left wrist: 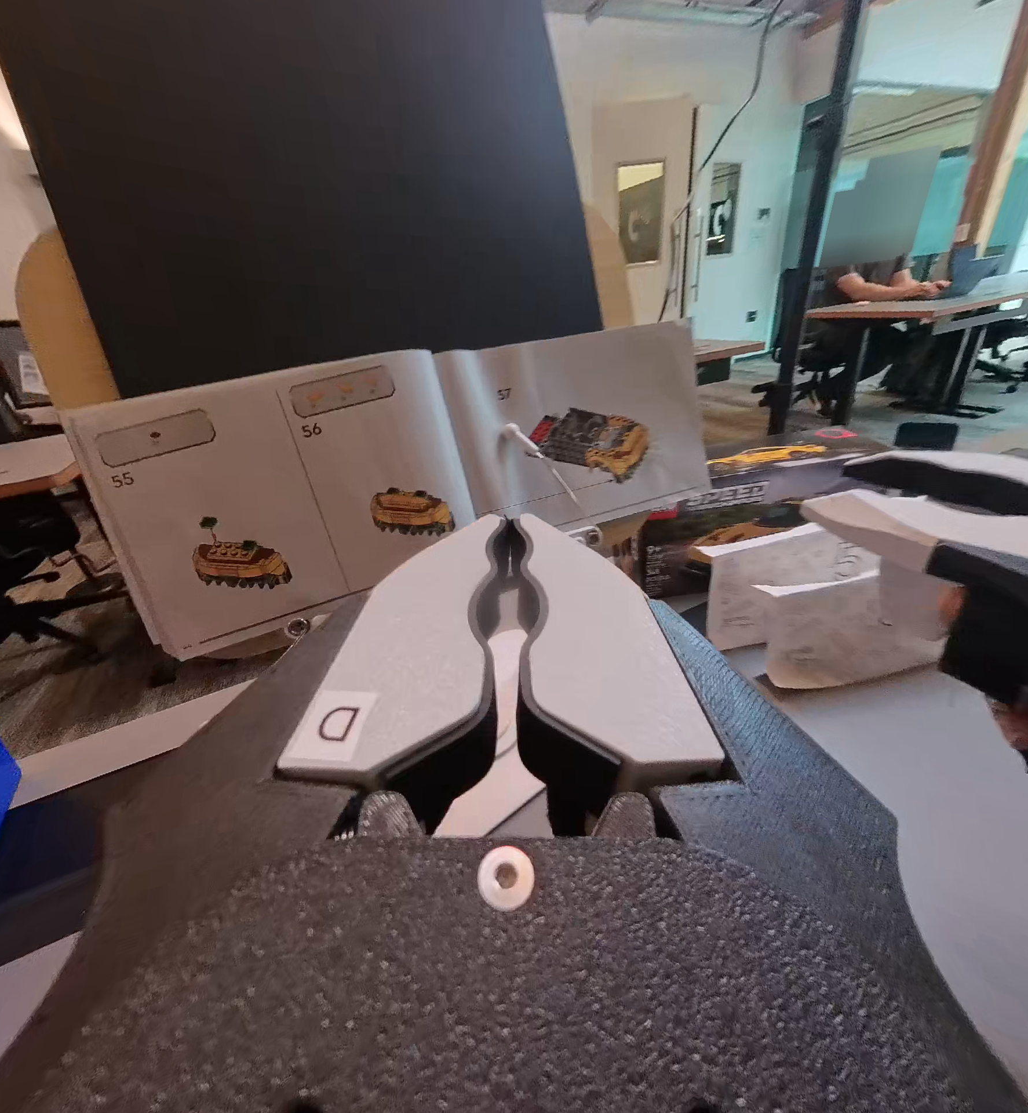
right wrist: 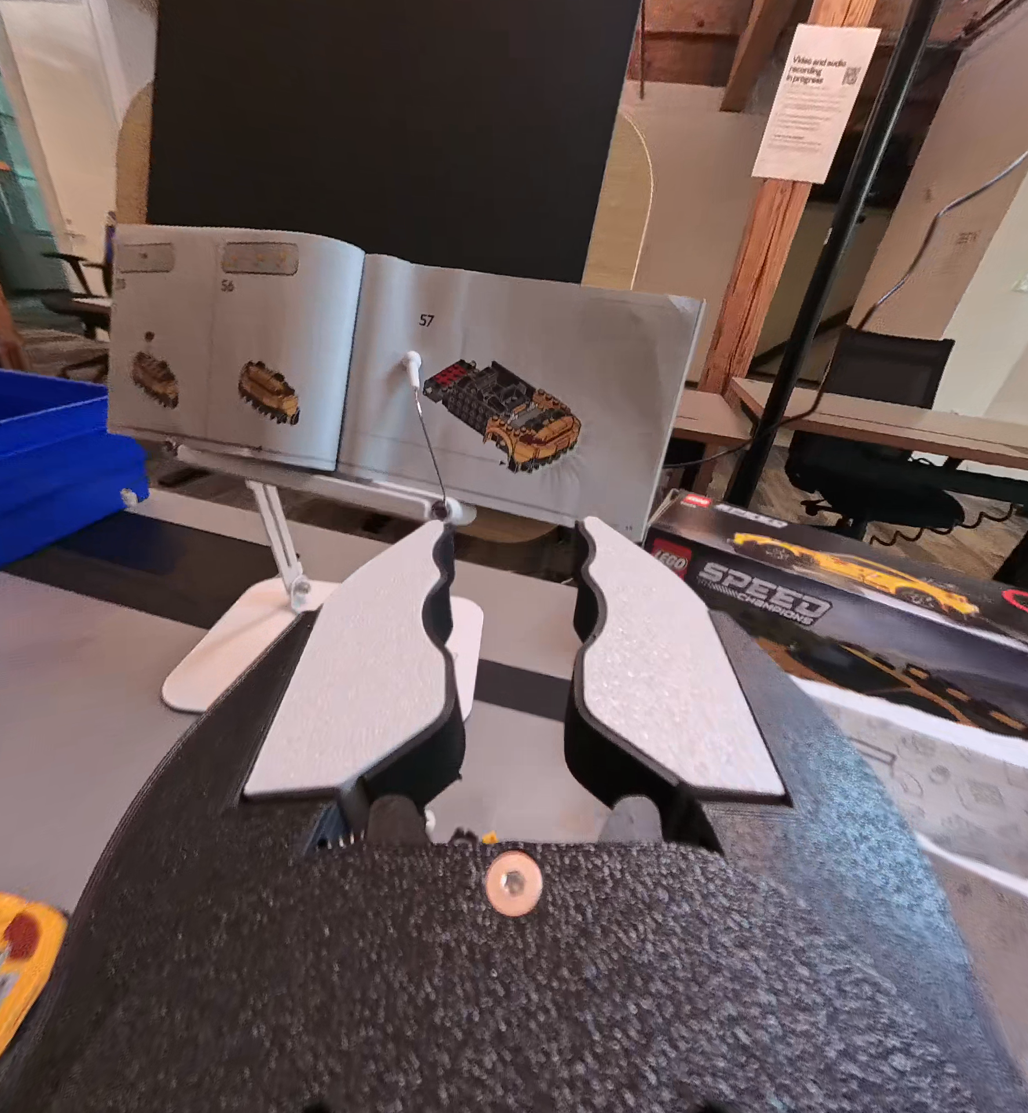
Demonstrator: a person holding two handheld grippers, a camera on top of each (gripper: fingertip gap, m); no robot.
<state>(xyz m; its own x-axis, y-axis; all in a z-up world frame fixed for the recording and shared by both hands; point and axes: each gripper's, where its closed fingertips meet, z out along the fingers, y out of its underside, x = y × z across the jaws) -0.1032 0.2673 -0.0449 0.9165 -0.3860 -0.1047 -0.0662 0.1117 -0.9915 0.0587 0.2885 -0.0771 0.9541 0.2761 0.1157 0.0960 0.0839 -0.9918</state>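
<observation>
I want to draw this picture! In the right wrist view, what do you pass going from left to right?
Blue bin → white stand → open booklet on it → wooden post → toy car box.

Left gripper [left wrist: 508,523]: body printed in coarse black plastic with visible layer lines. Two fingers [left wrist: 415,656] are faced with pale grey textured plates, wavy black edges along the inner sides. A white square sticker bearing one letter [left wrist: 336,724] is fixed at the base of the left plate. A white countersunk screw [left wrist: 505,876] is set behind the fingers, on the centre line.

Right gripper [right wrist: 514,530]: same black shell and grey-faced fingers [right wrist: 650,674]. A copper-toned screw [right wrist: 513,883] is seated behind them.
</observation>
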